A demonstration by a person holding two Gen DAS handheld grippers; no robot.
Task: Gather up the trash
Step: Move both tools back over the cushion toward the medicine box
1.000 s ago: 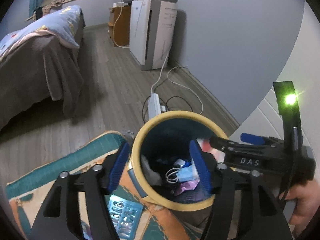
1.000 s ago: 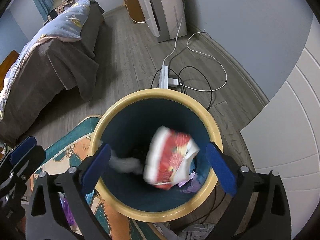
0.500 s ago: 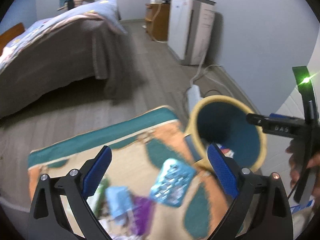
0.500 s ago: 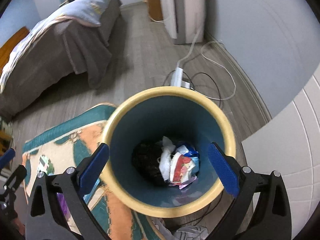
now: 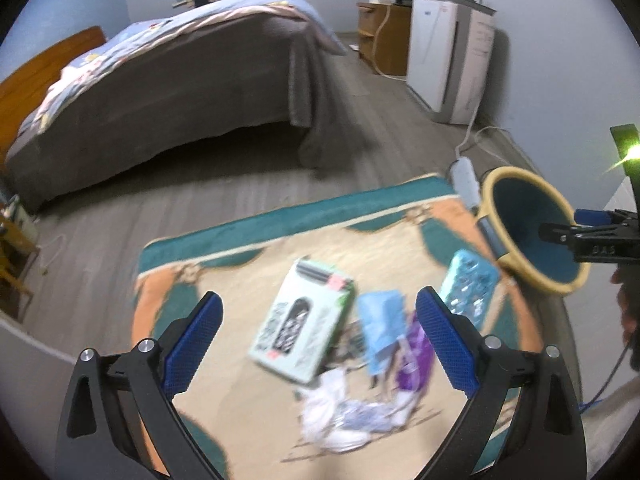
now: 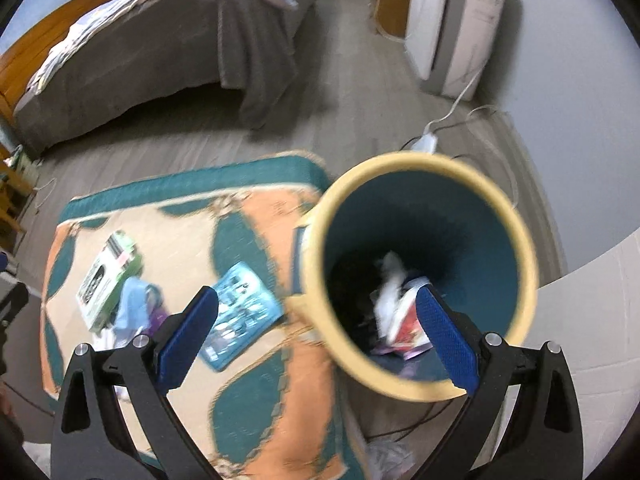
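A yellow-rimmed bin [image 6: 420, 276] with a dark blue inside stands at the rug's right edge and holds a red and white wrapper [image 6: 408, 320] among other trash; it also shows in the left wrist view [image 5: 532, 236]. On the rug lie a pale green box [image 5: 304, 324], a blue packet [image 5: 380, 330], a purple wrapper [image 5: 416, 354], crumpled white paper [image 5: 344, 412] and a teal blister pack [image 5: 468, 284]. My left gripper [image 5: 318, 344] is open and empty above this pile. My right gripper [image 6: 316, 336] is open and empty at the bin's near rim.
The patterned rug [image 5: 240, 280] lies on a grey wood floor. A bed [image 5: 160, 92] stands at the back left. A white appliance [image 5: 448, 52] stands by the wall, with a power strip [image 5: 464, 176] and cables next to the bin.
The red and white wrapper fell from the right gripper into the bin. My left gripper opened and swung left from the bin to above the rug's trash. My right gripper drifted left.
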